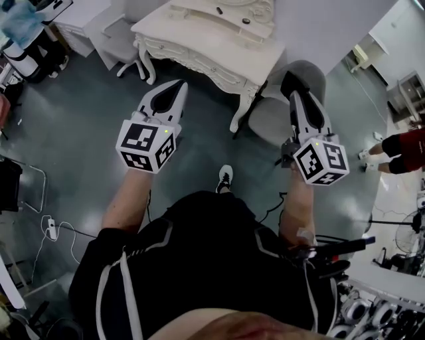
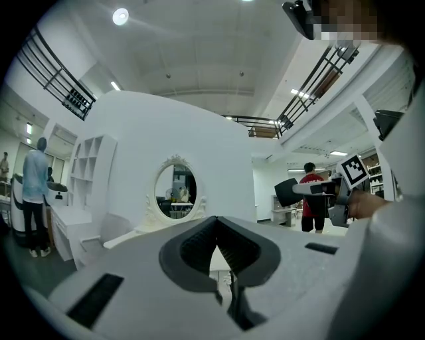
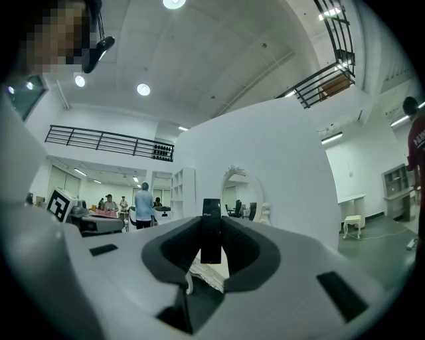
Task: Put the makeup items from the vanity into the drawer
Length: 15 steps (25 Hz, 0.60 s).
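The cream vanity stands ahead of me across the grey floor, with small dark items on its top. Its oval mirror shows in both gripper views. My left gripper is held up in the air short of the vanity; its jaws meet at the tips with nothing between them. My right gripper is raised over the grey chair, shut on a slim black makeup stick that stands upright between the pads. I cannot make out the drawer fronts clearly.
A grey upholstered chair sits at the vanity's right front corner, a white chair to its left. A person in red stands at the right. Cables and a power strip lie on the floor at the left.
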Motion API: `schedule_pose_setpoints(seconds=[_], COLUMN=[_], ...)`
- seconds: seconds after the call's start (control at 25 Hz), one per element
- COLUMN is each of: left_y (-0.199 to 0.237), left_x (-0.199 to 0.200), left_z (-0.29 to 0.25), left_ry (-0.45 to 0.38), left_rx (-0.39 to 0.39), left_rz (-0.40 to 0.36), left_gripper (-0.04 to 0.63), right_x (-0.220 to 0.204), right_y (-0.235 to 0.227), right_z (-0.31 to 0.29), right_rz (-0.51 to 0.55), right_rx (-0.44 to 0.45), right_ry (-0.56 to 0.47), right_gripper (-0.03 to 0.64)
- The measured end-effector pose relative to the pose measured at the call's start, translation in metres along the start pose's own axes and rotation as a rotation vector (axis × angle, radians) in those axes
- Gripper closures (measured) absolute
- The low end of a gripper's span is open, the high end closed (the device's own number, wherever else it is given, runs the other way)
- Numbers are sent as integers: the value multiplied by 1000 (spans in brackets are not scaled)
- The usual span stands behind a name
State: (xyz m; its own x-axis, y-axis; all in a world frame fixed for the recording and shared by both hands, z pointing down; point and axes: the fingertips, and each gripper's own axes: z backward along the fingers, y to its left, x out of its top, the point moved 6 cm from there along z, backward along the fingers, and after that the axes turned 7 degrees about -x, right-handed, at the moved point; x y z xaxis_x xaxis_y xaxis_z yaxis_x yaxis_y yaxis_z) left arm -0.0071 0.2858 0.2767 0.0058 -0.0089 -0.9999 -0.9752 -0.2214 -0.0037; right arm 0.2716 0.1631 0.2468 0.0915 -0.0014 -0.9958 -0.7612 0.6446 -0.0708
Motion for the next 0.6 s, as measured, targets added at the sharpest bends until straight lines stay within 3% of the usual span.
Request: schedule_pose_setpoints(seconds=[0.6], left_y=[31], left_x=[13], left_z=[-136], left_ry=[-17], left_rx=[63], left_rz=[-53], left_gripper=[591], right_x=[-3], right_y=[-85], right_z=[-135], right_rz=[8], right_rx=[146], right_ry=[0], right_gripper=[523])
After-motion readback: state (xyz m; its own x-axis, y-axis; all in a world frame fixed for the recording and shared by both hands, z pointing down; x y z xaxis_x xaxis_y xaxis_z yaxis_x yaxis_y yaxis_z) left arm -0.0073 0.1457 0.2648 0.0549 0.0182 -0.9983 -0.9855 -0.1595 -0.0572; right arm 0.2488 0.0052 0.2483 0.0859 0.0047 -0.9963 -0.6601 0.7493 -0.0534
